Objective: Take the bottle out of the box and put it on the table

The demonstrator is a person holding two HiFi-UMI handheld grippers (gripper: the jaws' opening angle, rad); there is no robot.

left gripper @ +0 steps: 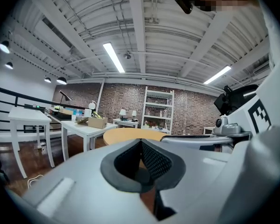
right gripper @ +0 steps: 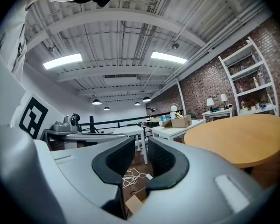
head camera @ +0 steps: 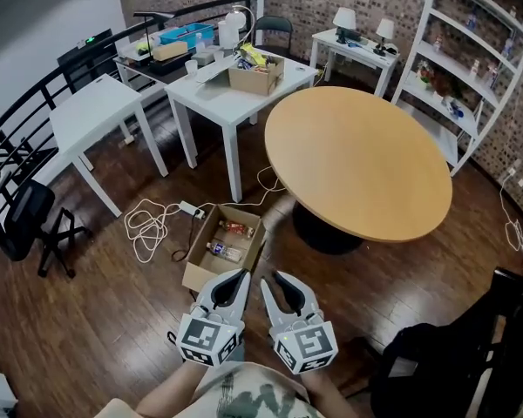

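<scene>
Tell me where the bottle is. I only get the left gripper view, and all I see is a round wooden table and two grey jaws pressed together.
Observer: The head view shows an open brown cardboard box on the dark wood floor. It sits just ahead of the left hand-held gripper and beside the round wooden table.
Operator: Is anything inside it?
Observer: Two bottles lie on their sides in it: a clear bottle with a reddish label and a clear bottle with a bluish label.
Operator: Is the other one holding something?
Observer: No. In the right gripper view, the right hand-held gripper has its jaws slightly apart with nothing between them.
</scene>
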